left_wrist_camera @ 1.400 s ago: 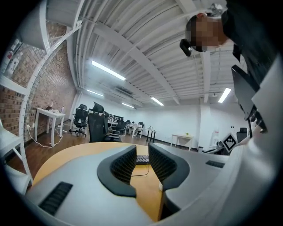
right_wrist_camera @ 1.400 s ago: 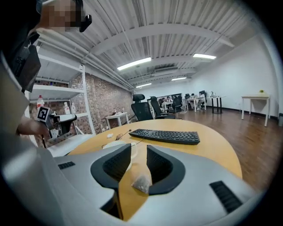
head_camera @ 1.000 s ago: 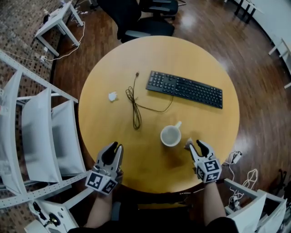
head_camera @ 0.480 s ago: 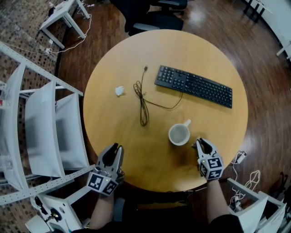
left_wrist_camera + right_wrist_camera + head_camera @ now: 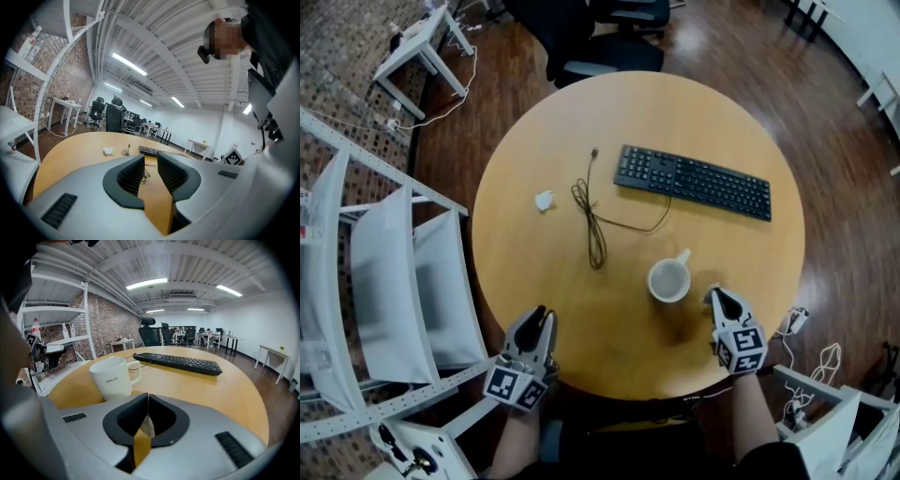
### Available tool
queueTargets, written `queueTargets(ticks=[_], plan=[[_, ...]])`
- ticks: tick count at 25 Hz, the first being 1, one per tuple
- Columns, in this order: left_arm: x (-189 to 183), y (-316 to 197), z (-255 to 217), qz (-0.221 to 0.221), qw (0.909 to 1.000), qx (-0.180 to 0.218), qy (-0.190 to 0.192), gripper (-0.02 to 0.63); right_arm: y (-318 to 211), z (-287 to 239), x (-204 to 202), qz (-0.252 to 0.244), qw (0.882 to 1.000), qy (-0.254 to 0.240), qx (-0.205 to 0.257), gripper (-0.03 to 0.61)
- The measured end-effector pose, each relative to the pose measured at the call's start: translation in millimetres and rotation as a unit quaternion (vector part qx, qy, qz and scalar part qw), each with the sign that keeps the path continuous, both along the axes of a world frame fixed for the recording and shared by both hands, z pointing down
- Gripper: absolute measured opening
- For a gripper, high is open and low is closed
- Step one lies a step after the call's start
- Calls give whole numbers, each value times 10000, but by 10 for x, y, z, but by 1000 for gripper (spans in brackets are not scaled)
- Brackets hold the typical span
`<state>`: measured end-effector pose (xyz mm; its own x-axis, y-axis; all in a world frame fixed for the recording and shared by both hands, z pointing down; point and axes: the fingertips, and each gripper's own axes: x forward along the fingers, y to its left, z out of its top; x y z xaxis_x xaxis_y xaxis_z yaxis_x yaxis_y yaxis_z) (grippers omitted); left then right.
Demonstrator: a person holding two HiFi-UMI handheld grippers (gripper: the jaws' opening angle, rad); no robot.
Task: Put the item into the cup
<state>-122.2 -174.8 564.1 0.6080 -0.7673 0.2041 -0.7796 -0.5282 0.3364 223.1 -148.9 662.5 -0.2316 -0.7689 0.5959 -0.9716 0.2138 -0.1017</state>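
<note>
A white ribbed cup (image 5: 669, 279) stands upright on the round wooden table (image 5: 534, 281), its handle pointing toward the keyboard. In the right gripper view the cup (image 5: 112, 378) is just ahead and left of the jaws. My right gripper (image 5: 715, 295) sits just right of the cup near the table's front edge. Its tips (image 5: 146, 397) are shut on a small pale crumpled item (image 5: 146, 427), which the head view hides. My left gripper (image 5: 542, 314) rests at the front left edge, its jaws (image 5: 150, 161) a little apart with nothing between them.
A black keyboard (image 5: 694, 183) lies behind the cup, with a loose black cable (image 5: 592, 220) to its left. A small white crumpled scrap (image 5: 544, 200) lies at the table's left. White shelving (image 5: 384, 272) stands to the left, and office chairs (image 5: 600, 37) beyond the table.
The right gripper's jaws have closed on the small item that lay beside the cup. The left gripper has stayed where it was.
</note>
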Motion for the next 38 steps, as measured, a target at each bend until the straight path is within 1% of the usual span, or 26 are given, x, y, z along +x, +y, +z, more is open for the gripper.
queueTargets(ticks=[2,5,8,10,15,21,24,28,32,35,38], plan=[[-16,-5,-80,44,10000,56,3,80,27,-82,16,1,9999,34,98,0],[2,-138,-248,149,9994,326,33,80,-78,-359,64,22,9989,199,427,0],[-16,-190,-383,170,9986,503,23,80,-143,-678,97,-193,9952,560,784,0],[-47,-203,-465,145,9982,588,46,80,-169,-949,114,-275,9920,706,1010,0],[-200,-234,-701,30,9975,686,-153,80,-136,-1550,73,-338,9848,697,1554,0],[-135,-245,-1034,101,9935,1134,27,80,-207,-1921,-1,-523,9736,792,2076,0],[-180,-234,-1085,-4,9925,1217,64,80,-294,-2017,-118,-653,9721,734,2129,0],[-315,-241,-1029,-137,9931,1158,89,80,-399,-2014,-340,-913,9711,717,2088,0],[-494,-225,-949,-299,9939,1059,58,80,-491,-2030,-593,-1046,9719,670,1998,0],[-582,-200,-886,-401,9945,971,17,80,-588,-1876,-683,-1204,9682,605,2109,0],[-632,-159,-851,-472,9951,873,-19,80,-621,-1766,-808,-1359,9682,527,2033,0]])
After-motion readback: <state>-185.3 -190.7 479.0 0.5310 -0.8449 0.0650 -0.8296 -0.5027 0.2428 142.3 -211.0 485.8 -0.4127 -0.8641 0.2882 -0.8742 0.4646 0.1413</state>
